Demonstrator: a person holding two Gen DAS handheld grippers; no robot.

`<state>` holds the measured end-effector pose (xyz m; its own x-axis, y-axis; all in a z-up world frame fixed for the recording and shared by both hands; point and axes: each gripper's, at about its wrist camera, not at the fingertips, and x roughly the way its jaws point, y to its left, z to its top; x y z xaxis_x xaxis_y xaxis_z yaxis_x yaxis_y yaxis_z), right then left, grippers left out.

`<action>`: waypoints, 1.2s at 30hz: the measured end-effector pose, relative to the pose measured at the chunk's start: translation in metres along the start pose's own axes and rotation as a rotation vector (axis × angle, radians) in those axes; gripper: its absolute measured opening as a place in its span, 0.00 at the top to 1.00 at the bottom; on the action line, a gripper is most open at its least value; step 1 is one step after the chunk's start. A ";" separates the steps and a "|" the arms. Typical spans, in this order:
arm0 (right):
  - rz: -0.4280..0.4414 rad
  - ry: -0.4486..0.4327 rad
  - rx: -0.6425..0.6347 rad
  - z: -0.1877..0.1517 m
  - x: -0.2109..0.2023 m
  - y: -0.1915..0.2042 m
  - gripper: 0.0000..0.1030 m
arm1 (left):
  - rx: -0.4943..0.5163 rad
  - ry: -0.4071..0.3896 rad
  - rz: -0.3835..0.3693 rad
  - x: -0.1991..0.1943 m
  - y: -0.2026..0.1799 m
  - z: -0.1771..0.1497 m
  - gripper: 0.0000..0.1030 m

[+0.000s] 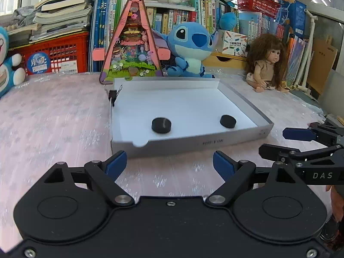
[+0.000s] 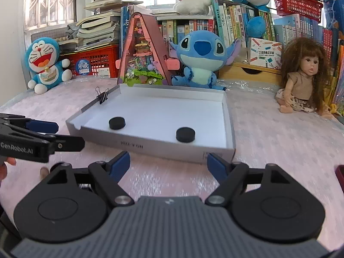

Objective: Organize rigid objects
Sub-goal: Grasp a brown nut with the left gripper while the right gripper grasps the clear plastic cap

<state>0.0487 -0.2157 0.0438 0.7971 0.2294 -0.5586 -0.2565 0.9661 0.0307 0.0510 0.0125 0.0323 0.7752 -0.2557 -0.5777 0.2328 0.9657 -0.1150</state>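
Note:
A shallow white cardboard box [image 1: 243, 137] [image 2: 150, 146] lies on the pink table cover. Two black round discs rest on its floor, one to the left [image 1: 161, 125] [image 2: 117, 122] and one to the right [image 1: 228, 121] [image 2: 185, 134]. A black binder clip [image 1: 112, 95] [image 2: 104, 97] is clamped on the box's left wall. My left gripper [image 1: 169, 161] [image 2: 62, 135] hovers open just short of the box's near wall, with nothing between its blue pads. To its right, my right gripper [image 2: 168, 160] [image 1: 279, 143] is open too and holds nothing.
Behind the box stand a pink triangular tin [image 1: 131, 43], a blue plush [image 1: 191, 47] and, at the right, a long-haired doll [image 2: 303, 77]. A blue cat plush [image 2: 45, 64] and a red crate [image 1: 56, 53] are back left. Books fill the rear shelf.

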 end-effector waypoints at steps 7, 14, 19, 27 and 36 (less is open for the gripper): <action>0.000 -0.021 -0.018 -0.022 -0.018 0.007 0.15 | 0.026 -0.012 0.044 -0.021 0.007 -0.025 0.16; -0.023 -0.034 -0.067 -0.040 -0.031 0.014 0.15 | 0.045 -0.011 0.087 -0.034 0.011 -0.045 0.16; -0.047 -0.027 -0.048 -0.049 -0.032 0.010 0.15 | 0.056 -0.007 0.102 -0.039 0.013 -0.052 0.16; -0.114 -0.025 0.002 -0.056 -0.030 -0.001 0.15 | 0.052 0.028 0.122 -0.042 0.013 -0.062 0.35; -0.138 -0.008 0.027 -0.061 -0.023 -0.003 0.24 | 0.056 0.035 0.092 -0.033 0.012 -0.064 0.75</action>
<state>-0.0022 -0.2308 0.0057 0.8284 0.0946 -0.5522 -0.1294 0.9913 -0.0242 -0.0095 0.0353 -0.0016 0.7741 -0.1636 -0.6116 0.1952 0.9806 -0.0153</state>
